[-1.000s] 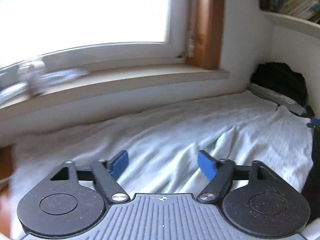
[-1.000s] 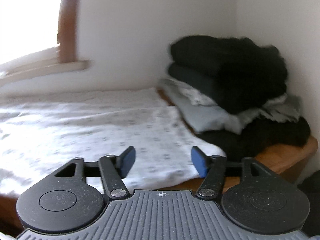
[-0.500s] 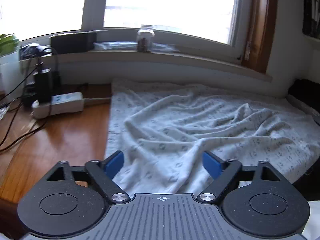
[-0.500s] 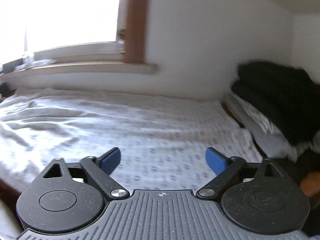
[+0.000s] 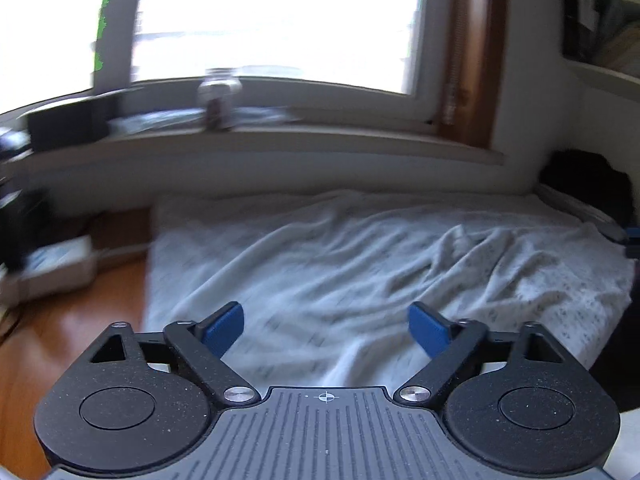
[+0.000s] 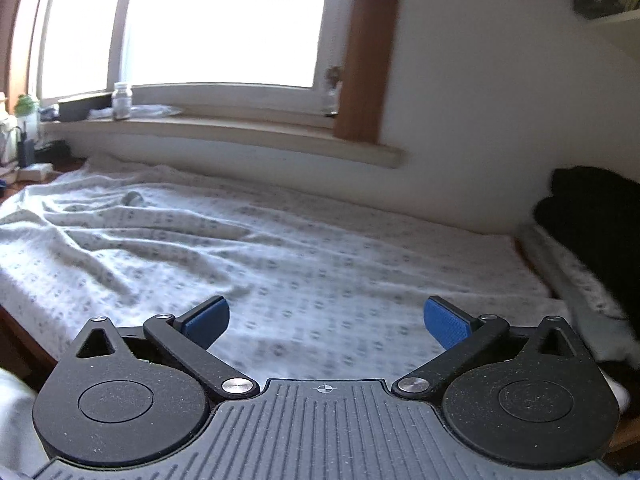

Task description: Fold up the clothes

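Observation:
A pale, small-patterned cloth [image 5: 360,264] lies spread and wrinkled over a wooden table, below a window. In the left wrist view my left gripper [image 5: 325,328] hovers over the cloth's near left part; its jaws are closing, with nothing pinched between the blue pads. The same cloth [image 6: 280,264] fills the right wrist view. There my right gripper [image 6: 326,320] hangs over its near right part, jaws opening wide and empty. Neither gripper touches the cloth.
A stack of folded dark and grey clothes [image 6: 592,232] sits at the table's right end. Bare wood [image 5: 72,320] and a white power strip [image 5: 56,268] lie left of the cloth. A jar [image 6: 121,101] and a dark box [image 6: 82,107] stand on the windowsill.
Both views have swung from side to side across the cloth. The right gripper's jaws have spread wider; the left's opened and then narrowed a little. Nothing was picked up.

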Demonstrator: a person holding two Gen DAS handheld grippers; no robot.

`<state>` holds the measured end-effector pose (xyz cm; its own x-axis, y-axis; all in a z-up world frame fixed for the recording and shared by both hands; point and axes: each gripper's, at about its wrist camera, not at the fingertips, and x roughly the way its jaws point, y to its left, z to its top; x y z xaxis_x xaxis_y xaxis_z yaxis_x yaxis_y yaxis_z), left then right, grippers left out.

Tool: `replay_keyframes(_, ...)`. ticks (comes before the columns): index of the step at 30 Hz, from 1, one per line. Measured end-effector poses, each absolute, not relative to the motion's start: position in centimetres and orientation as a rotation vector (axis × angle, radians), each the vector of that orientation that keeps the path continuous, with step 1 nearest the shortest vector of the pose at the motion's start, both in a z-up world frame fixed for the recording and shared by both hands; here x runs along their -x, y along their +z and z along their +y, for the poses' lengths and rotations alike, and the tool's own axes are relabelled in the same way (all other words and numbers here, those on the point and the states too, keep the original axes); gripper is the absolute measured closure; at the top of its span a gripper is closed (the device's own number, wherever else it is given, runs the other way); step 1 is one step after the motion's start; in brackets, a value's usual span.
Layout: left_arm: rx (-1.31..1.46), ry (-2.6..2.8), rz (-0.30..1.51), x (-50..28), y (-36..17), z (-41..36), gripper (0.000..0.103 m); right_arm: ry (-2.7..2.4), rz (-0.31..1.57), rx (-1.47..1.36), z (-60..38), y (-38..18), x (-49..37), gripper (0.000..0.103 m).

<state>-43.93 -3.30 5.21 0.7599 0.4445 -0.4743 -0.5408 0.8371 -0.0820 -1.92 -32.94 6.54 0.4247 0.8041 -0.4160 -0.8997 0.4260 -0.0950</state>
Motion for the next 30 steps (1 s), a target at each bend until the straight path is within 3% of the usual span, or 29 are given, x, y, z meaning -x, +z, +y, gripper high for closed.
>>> replay_keyframes(9,0.124,0.364,0.681,35.4,2.8,-0.6,0.032,1.225,0.378,0.344,-25.1,4.7,1.5,0.0)
replay_keyframes(12,0.134,0.357,0.68,35.5,2.2,-0.6,0.038,1.231,0.363,0.387,-22.8,4.7,1.4,0.0)
replay_keyframes(15,0.156,0.365,0.661,35.7,2.2,-0.6,0.052,1.251,0.359,0.389,-20.9,4.9,0.9,0.0)
replay_keyframes(27,0.19,0.384,0.678,36.6,2.7,0.7,0.051,1.3,0.437,0.404,-16.7,3.2,-1.3,0.0)
replay_keyframes(30,0.172,0.4,0.674,36.6,2.7,0.4,0.06,1.313,0.479,0.397,-16.5,3.0,-1.8,0.0)
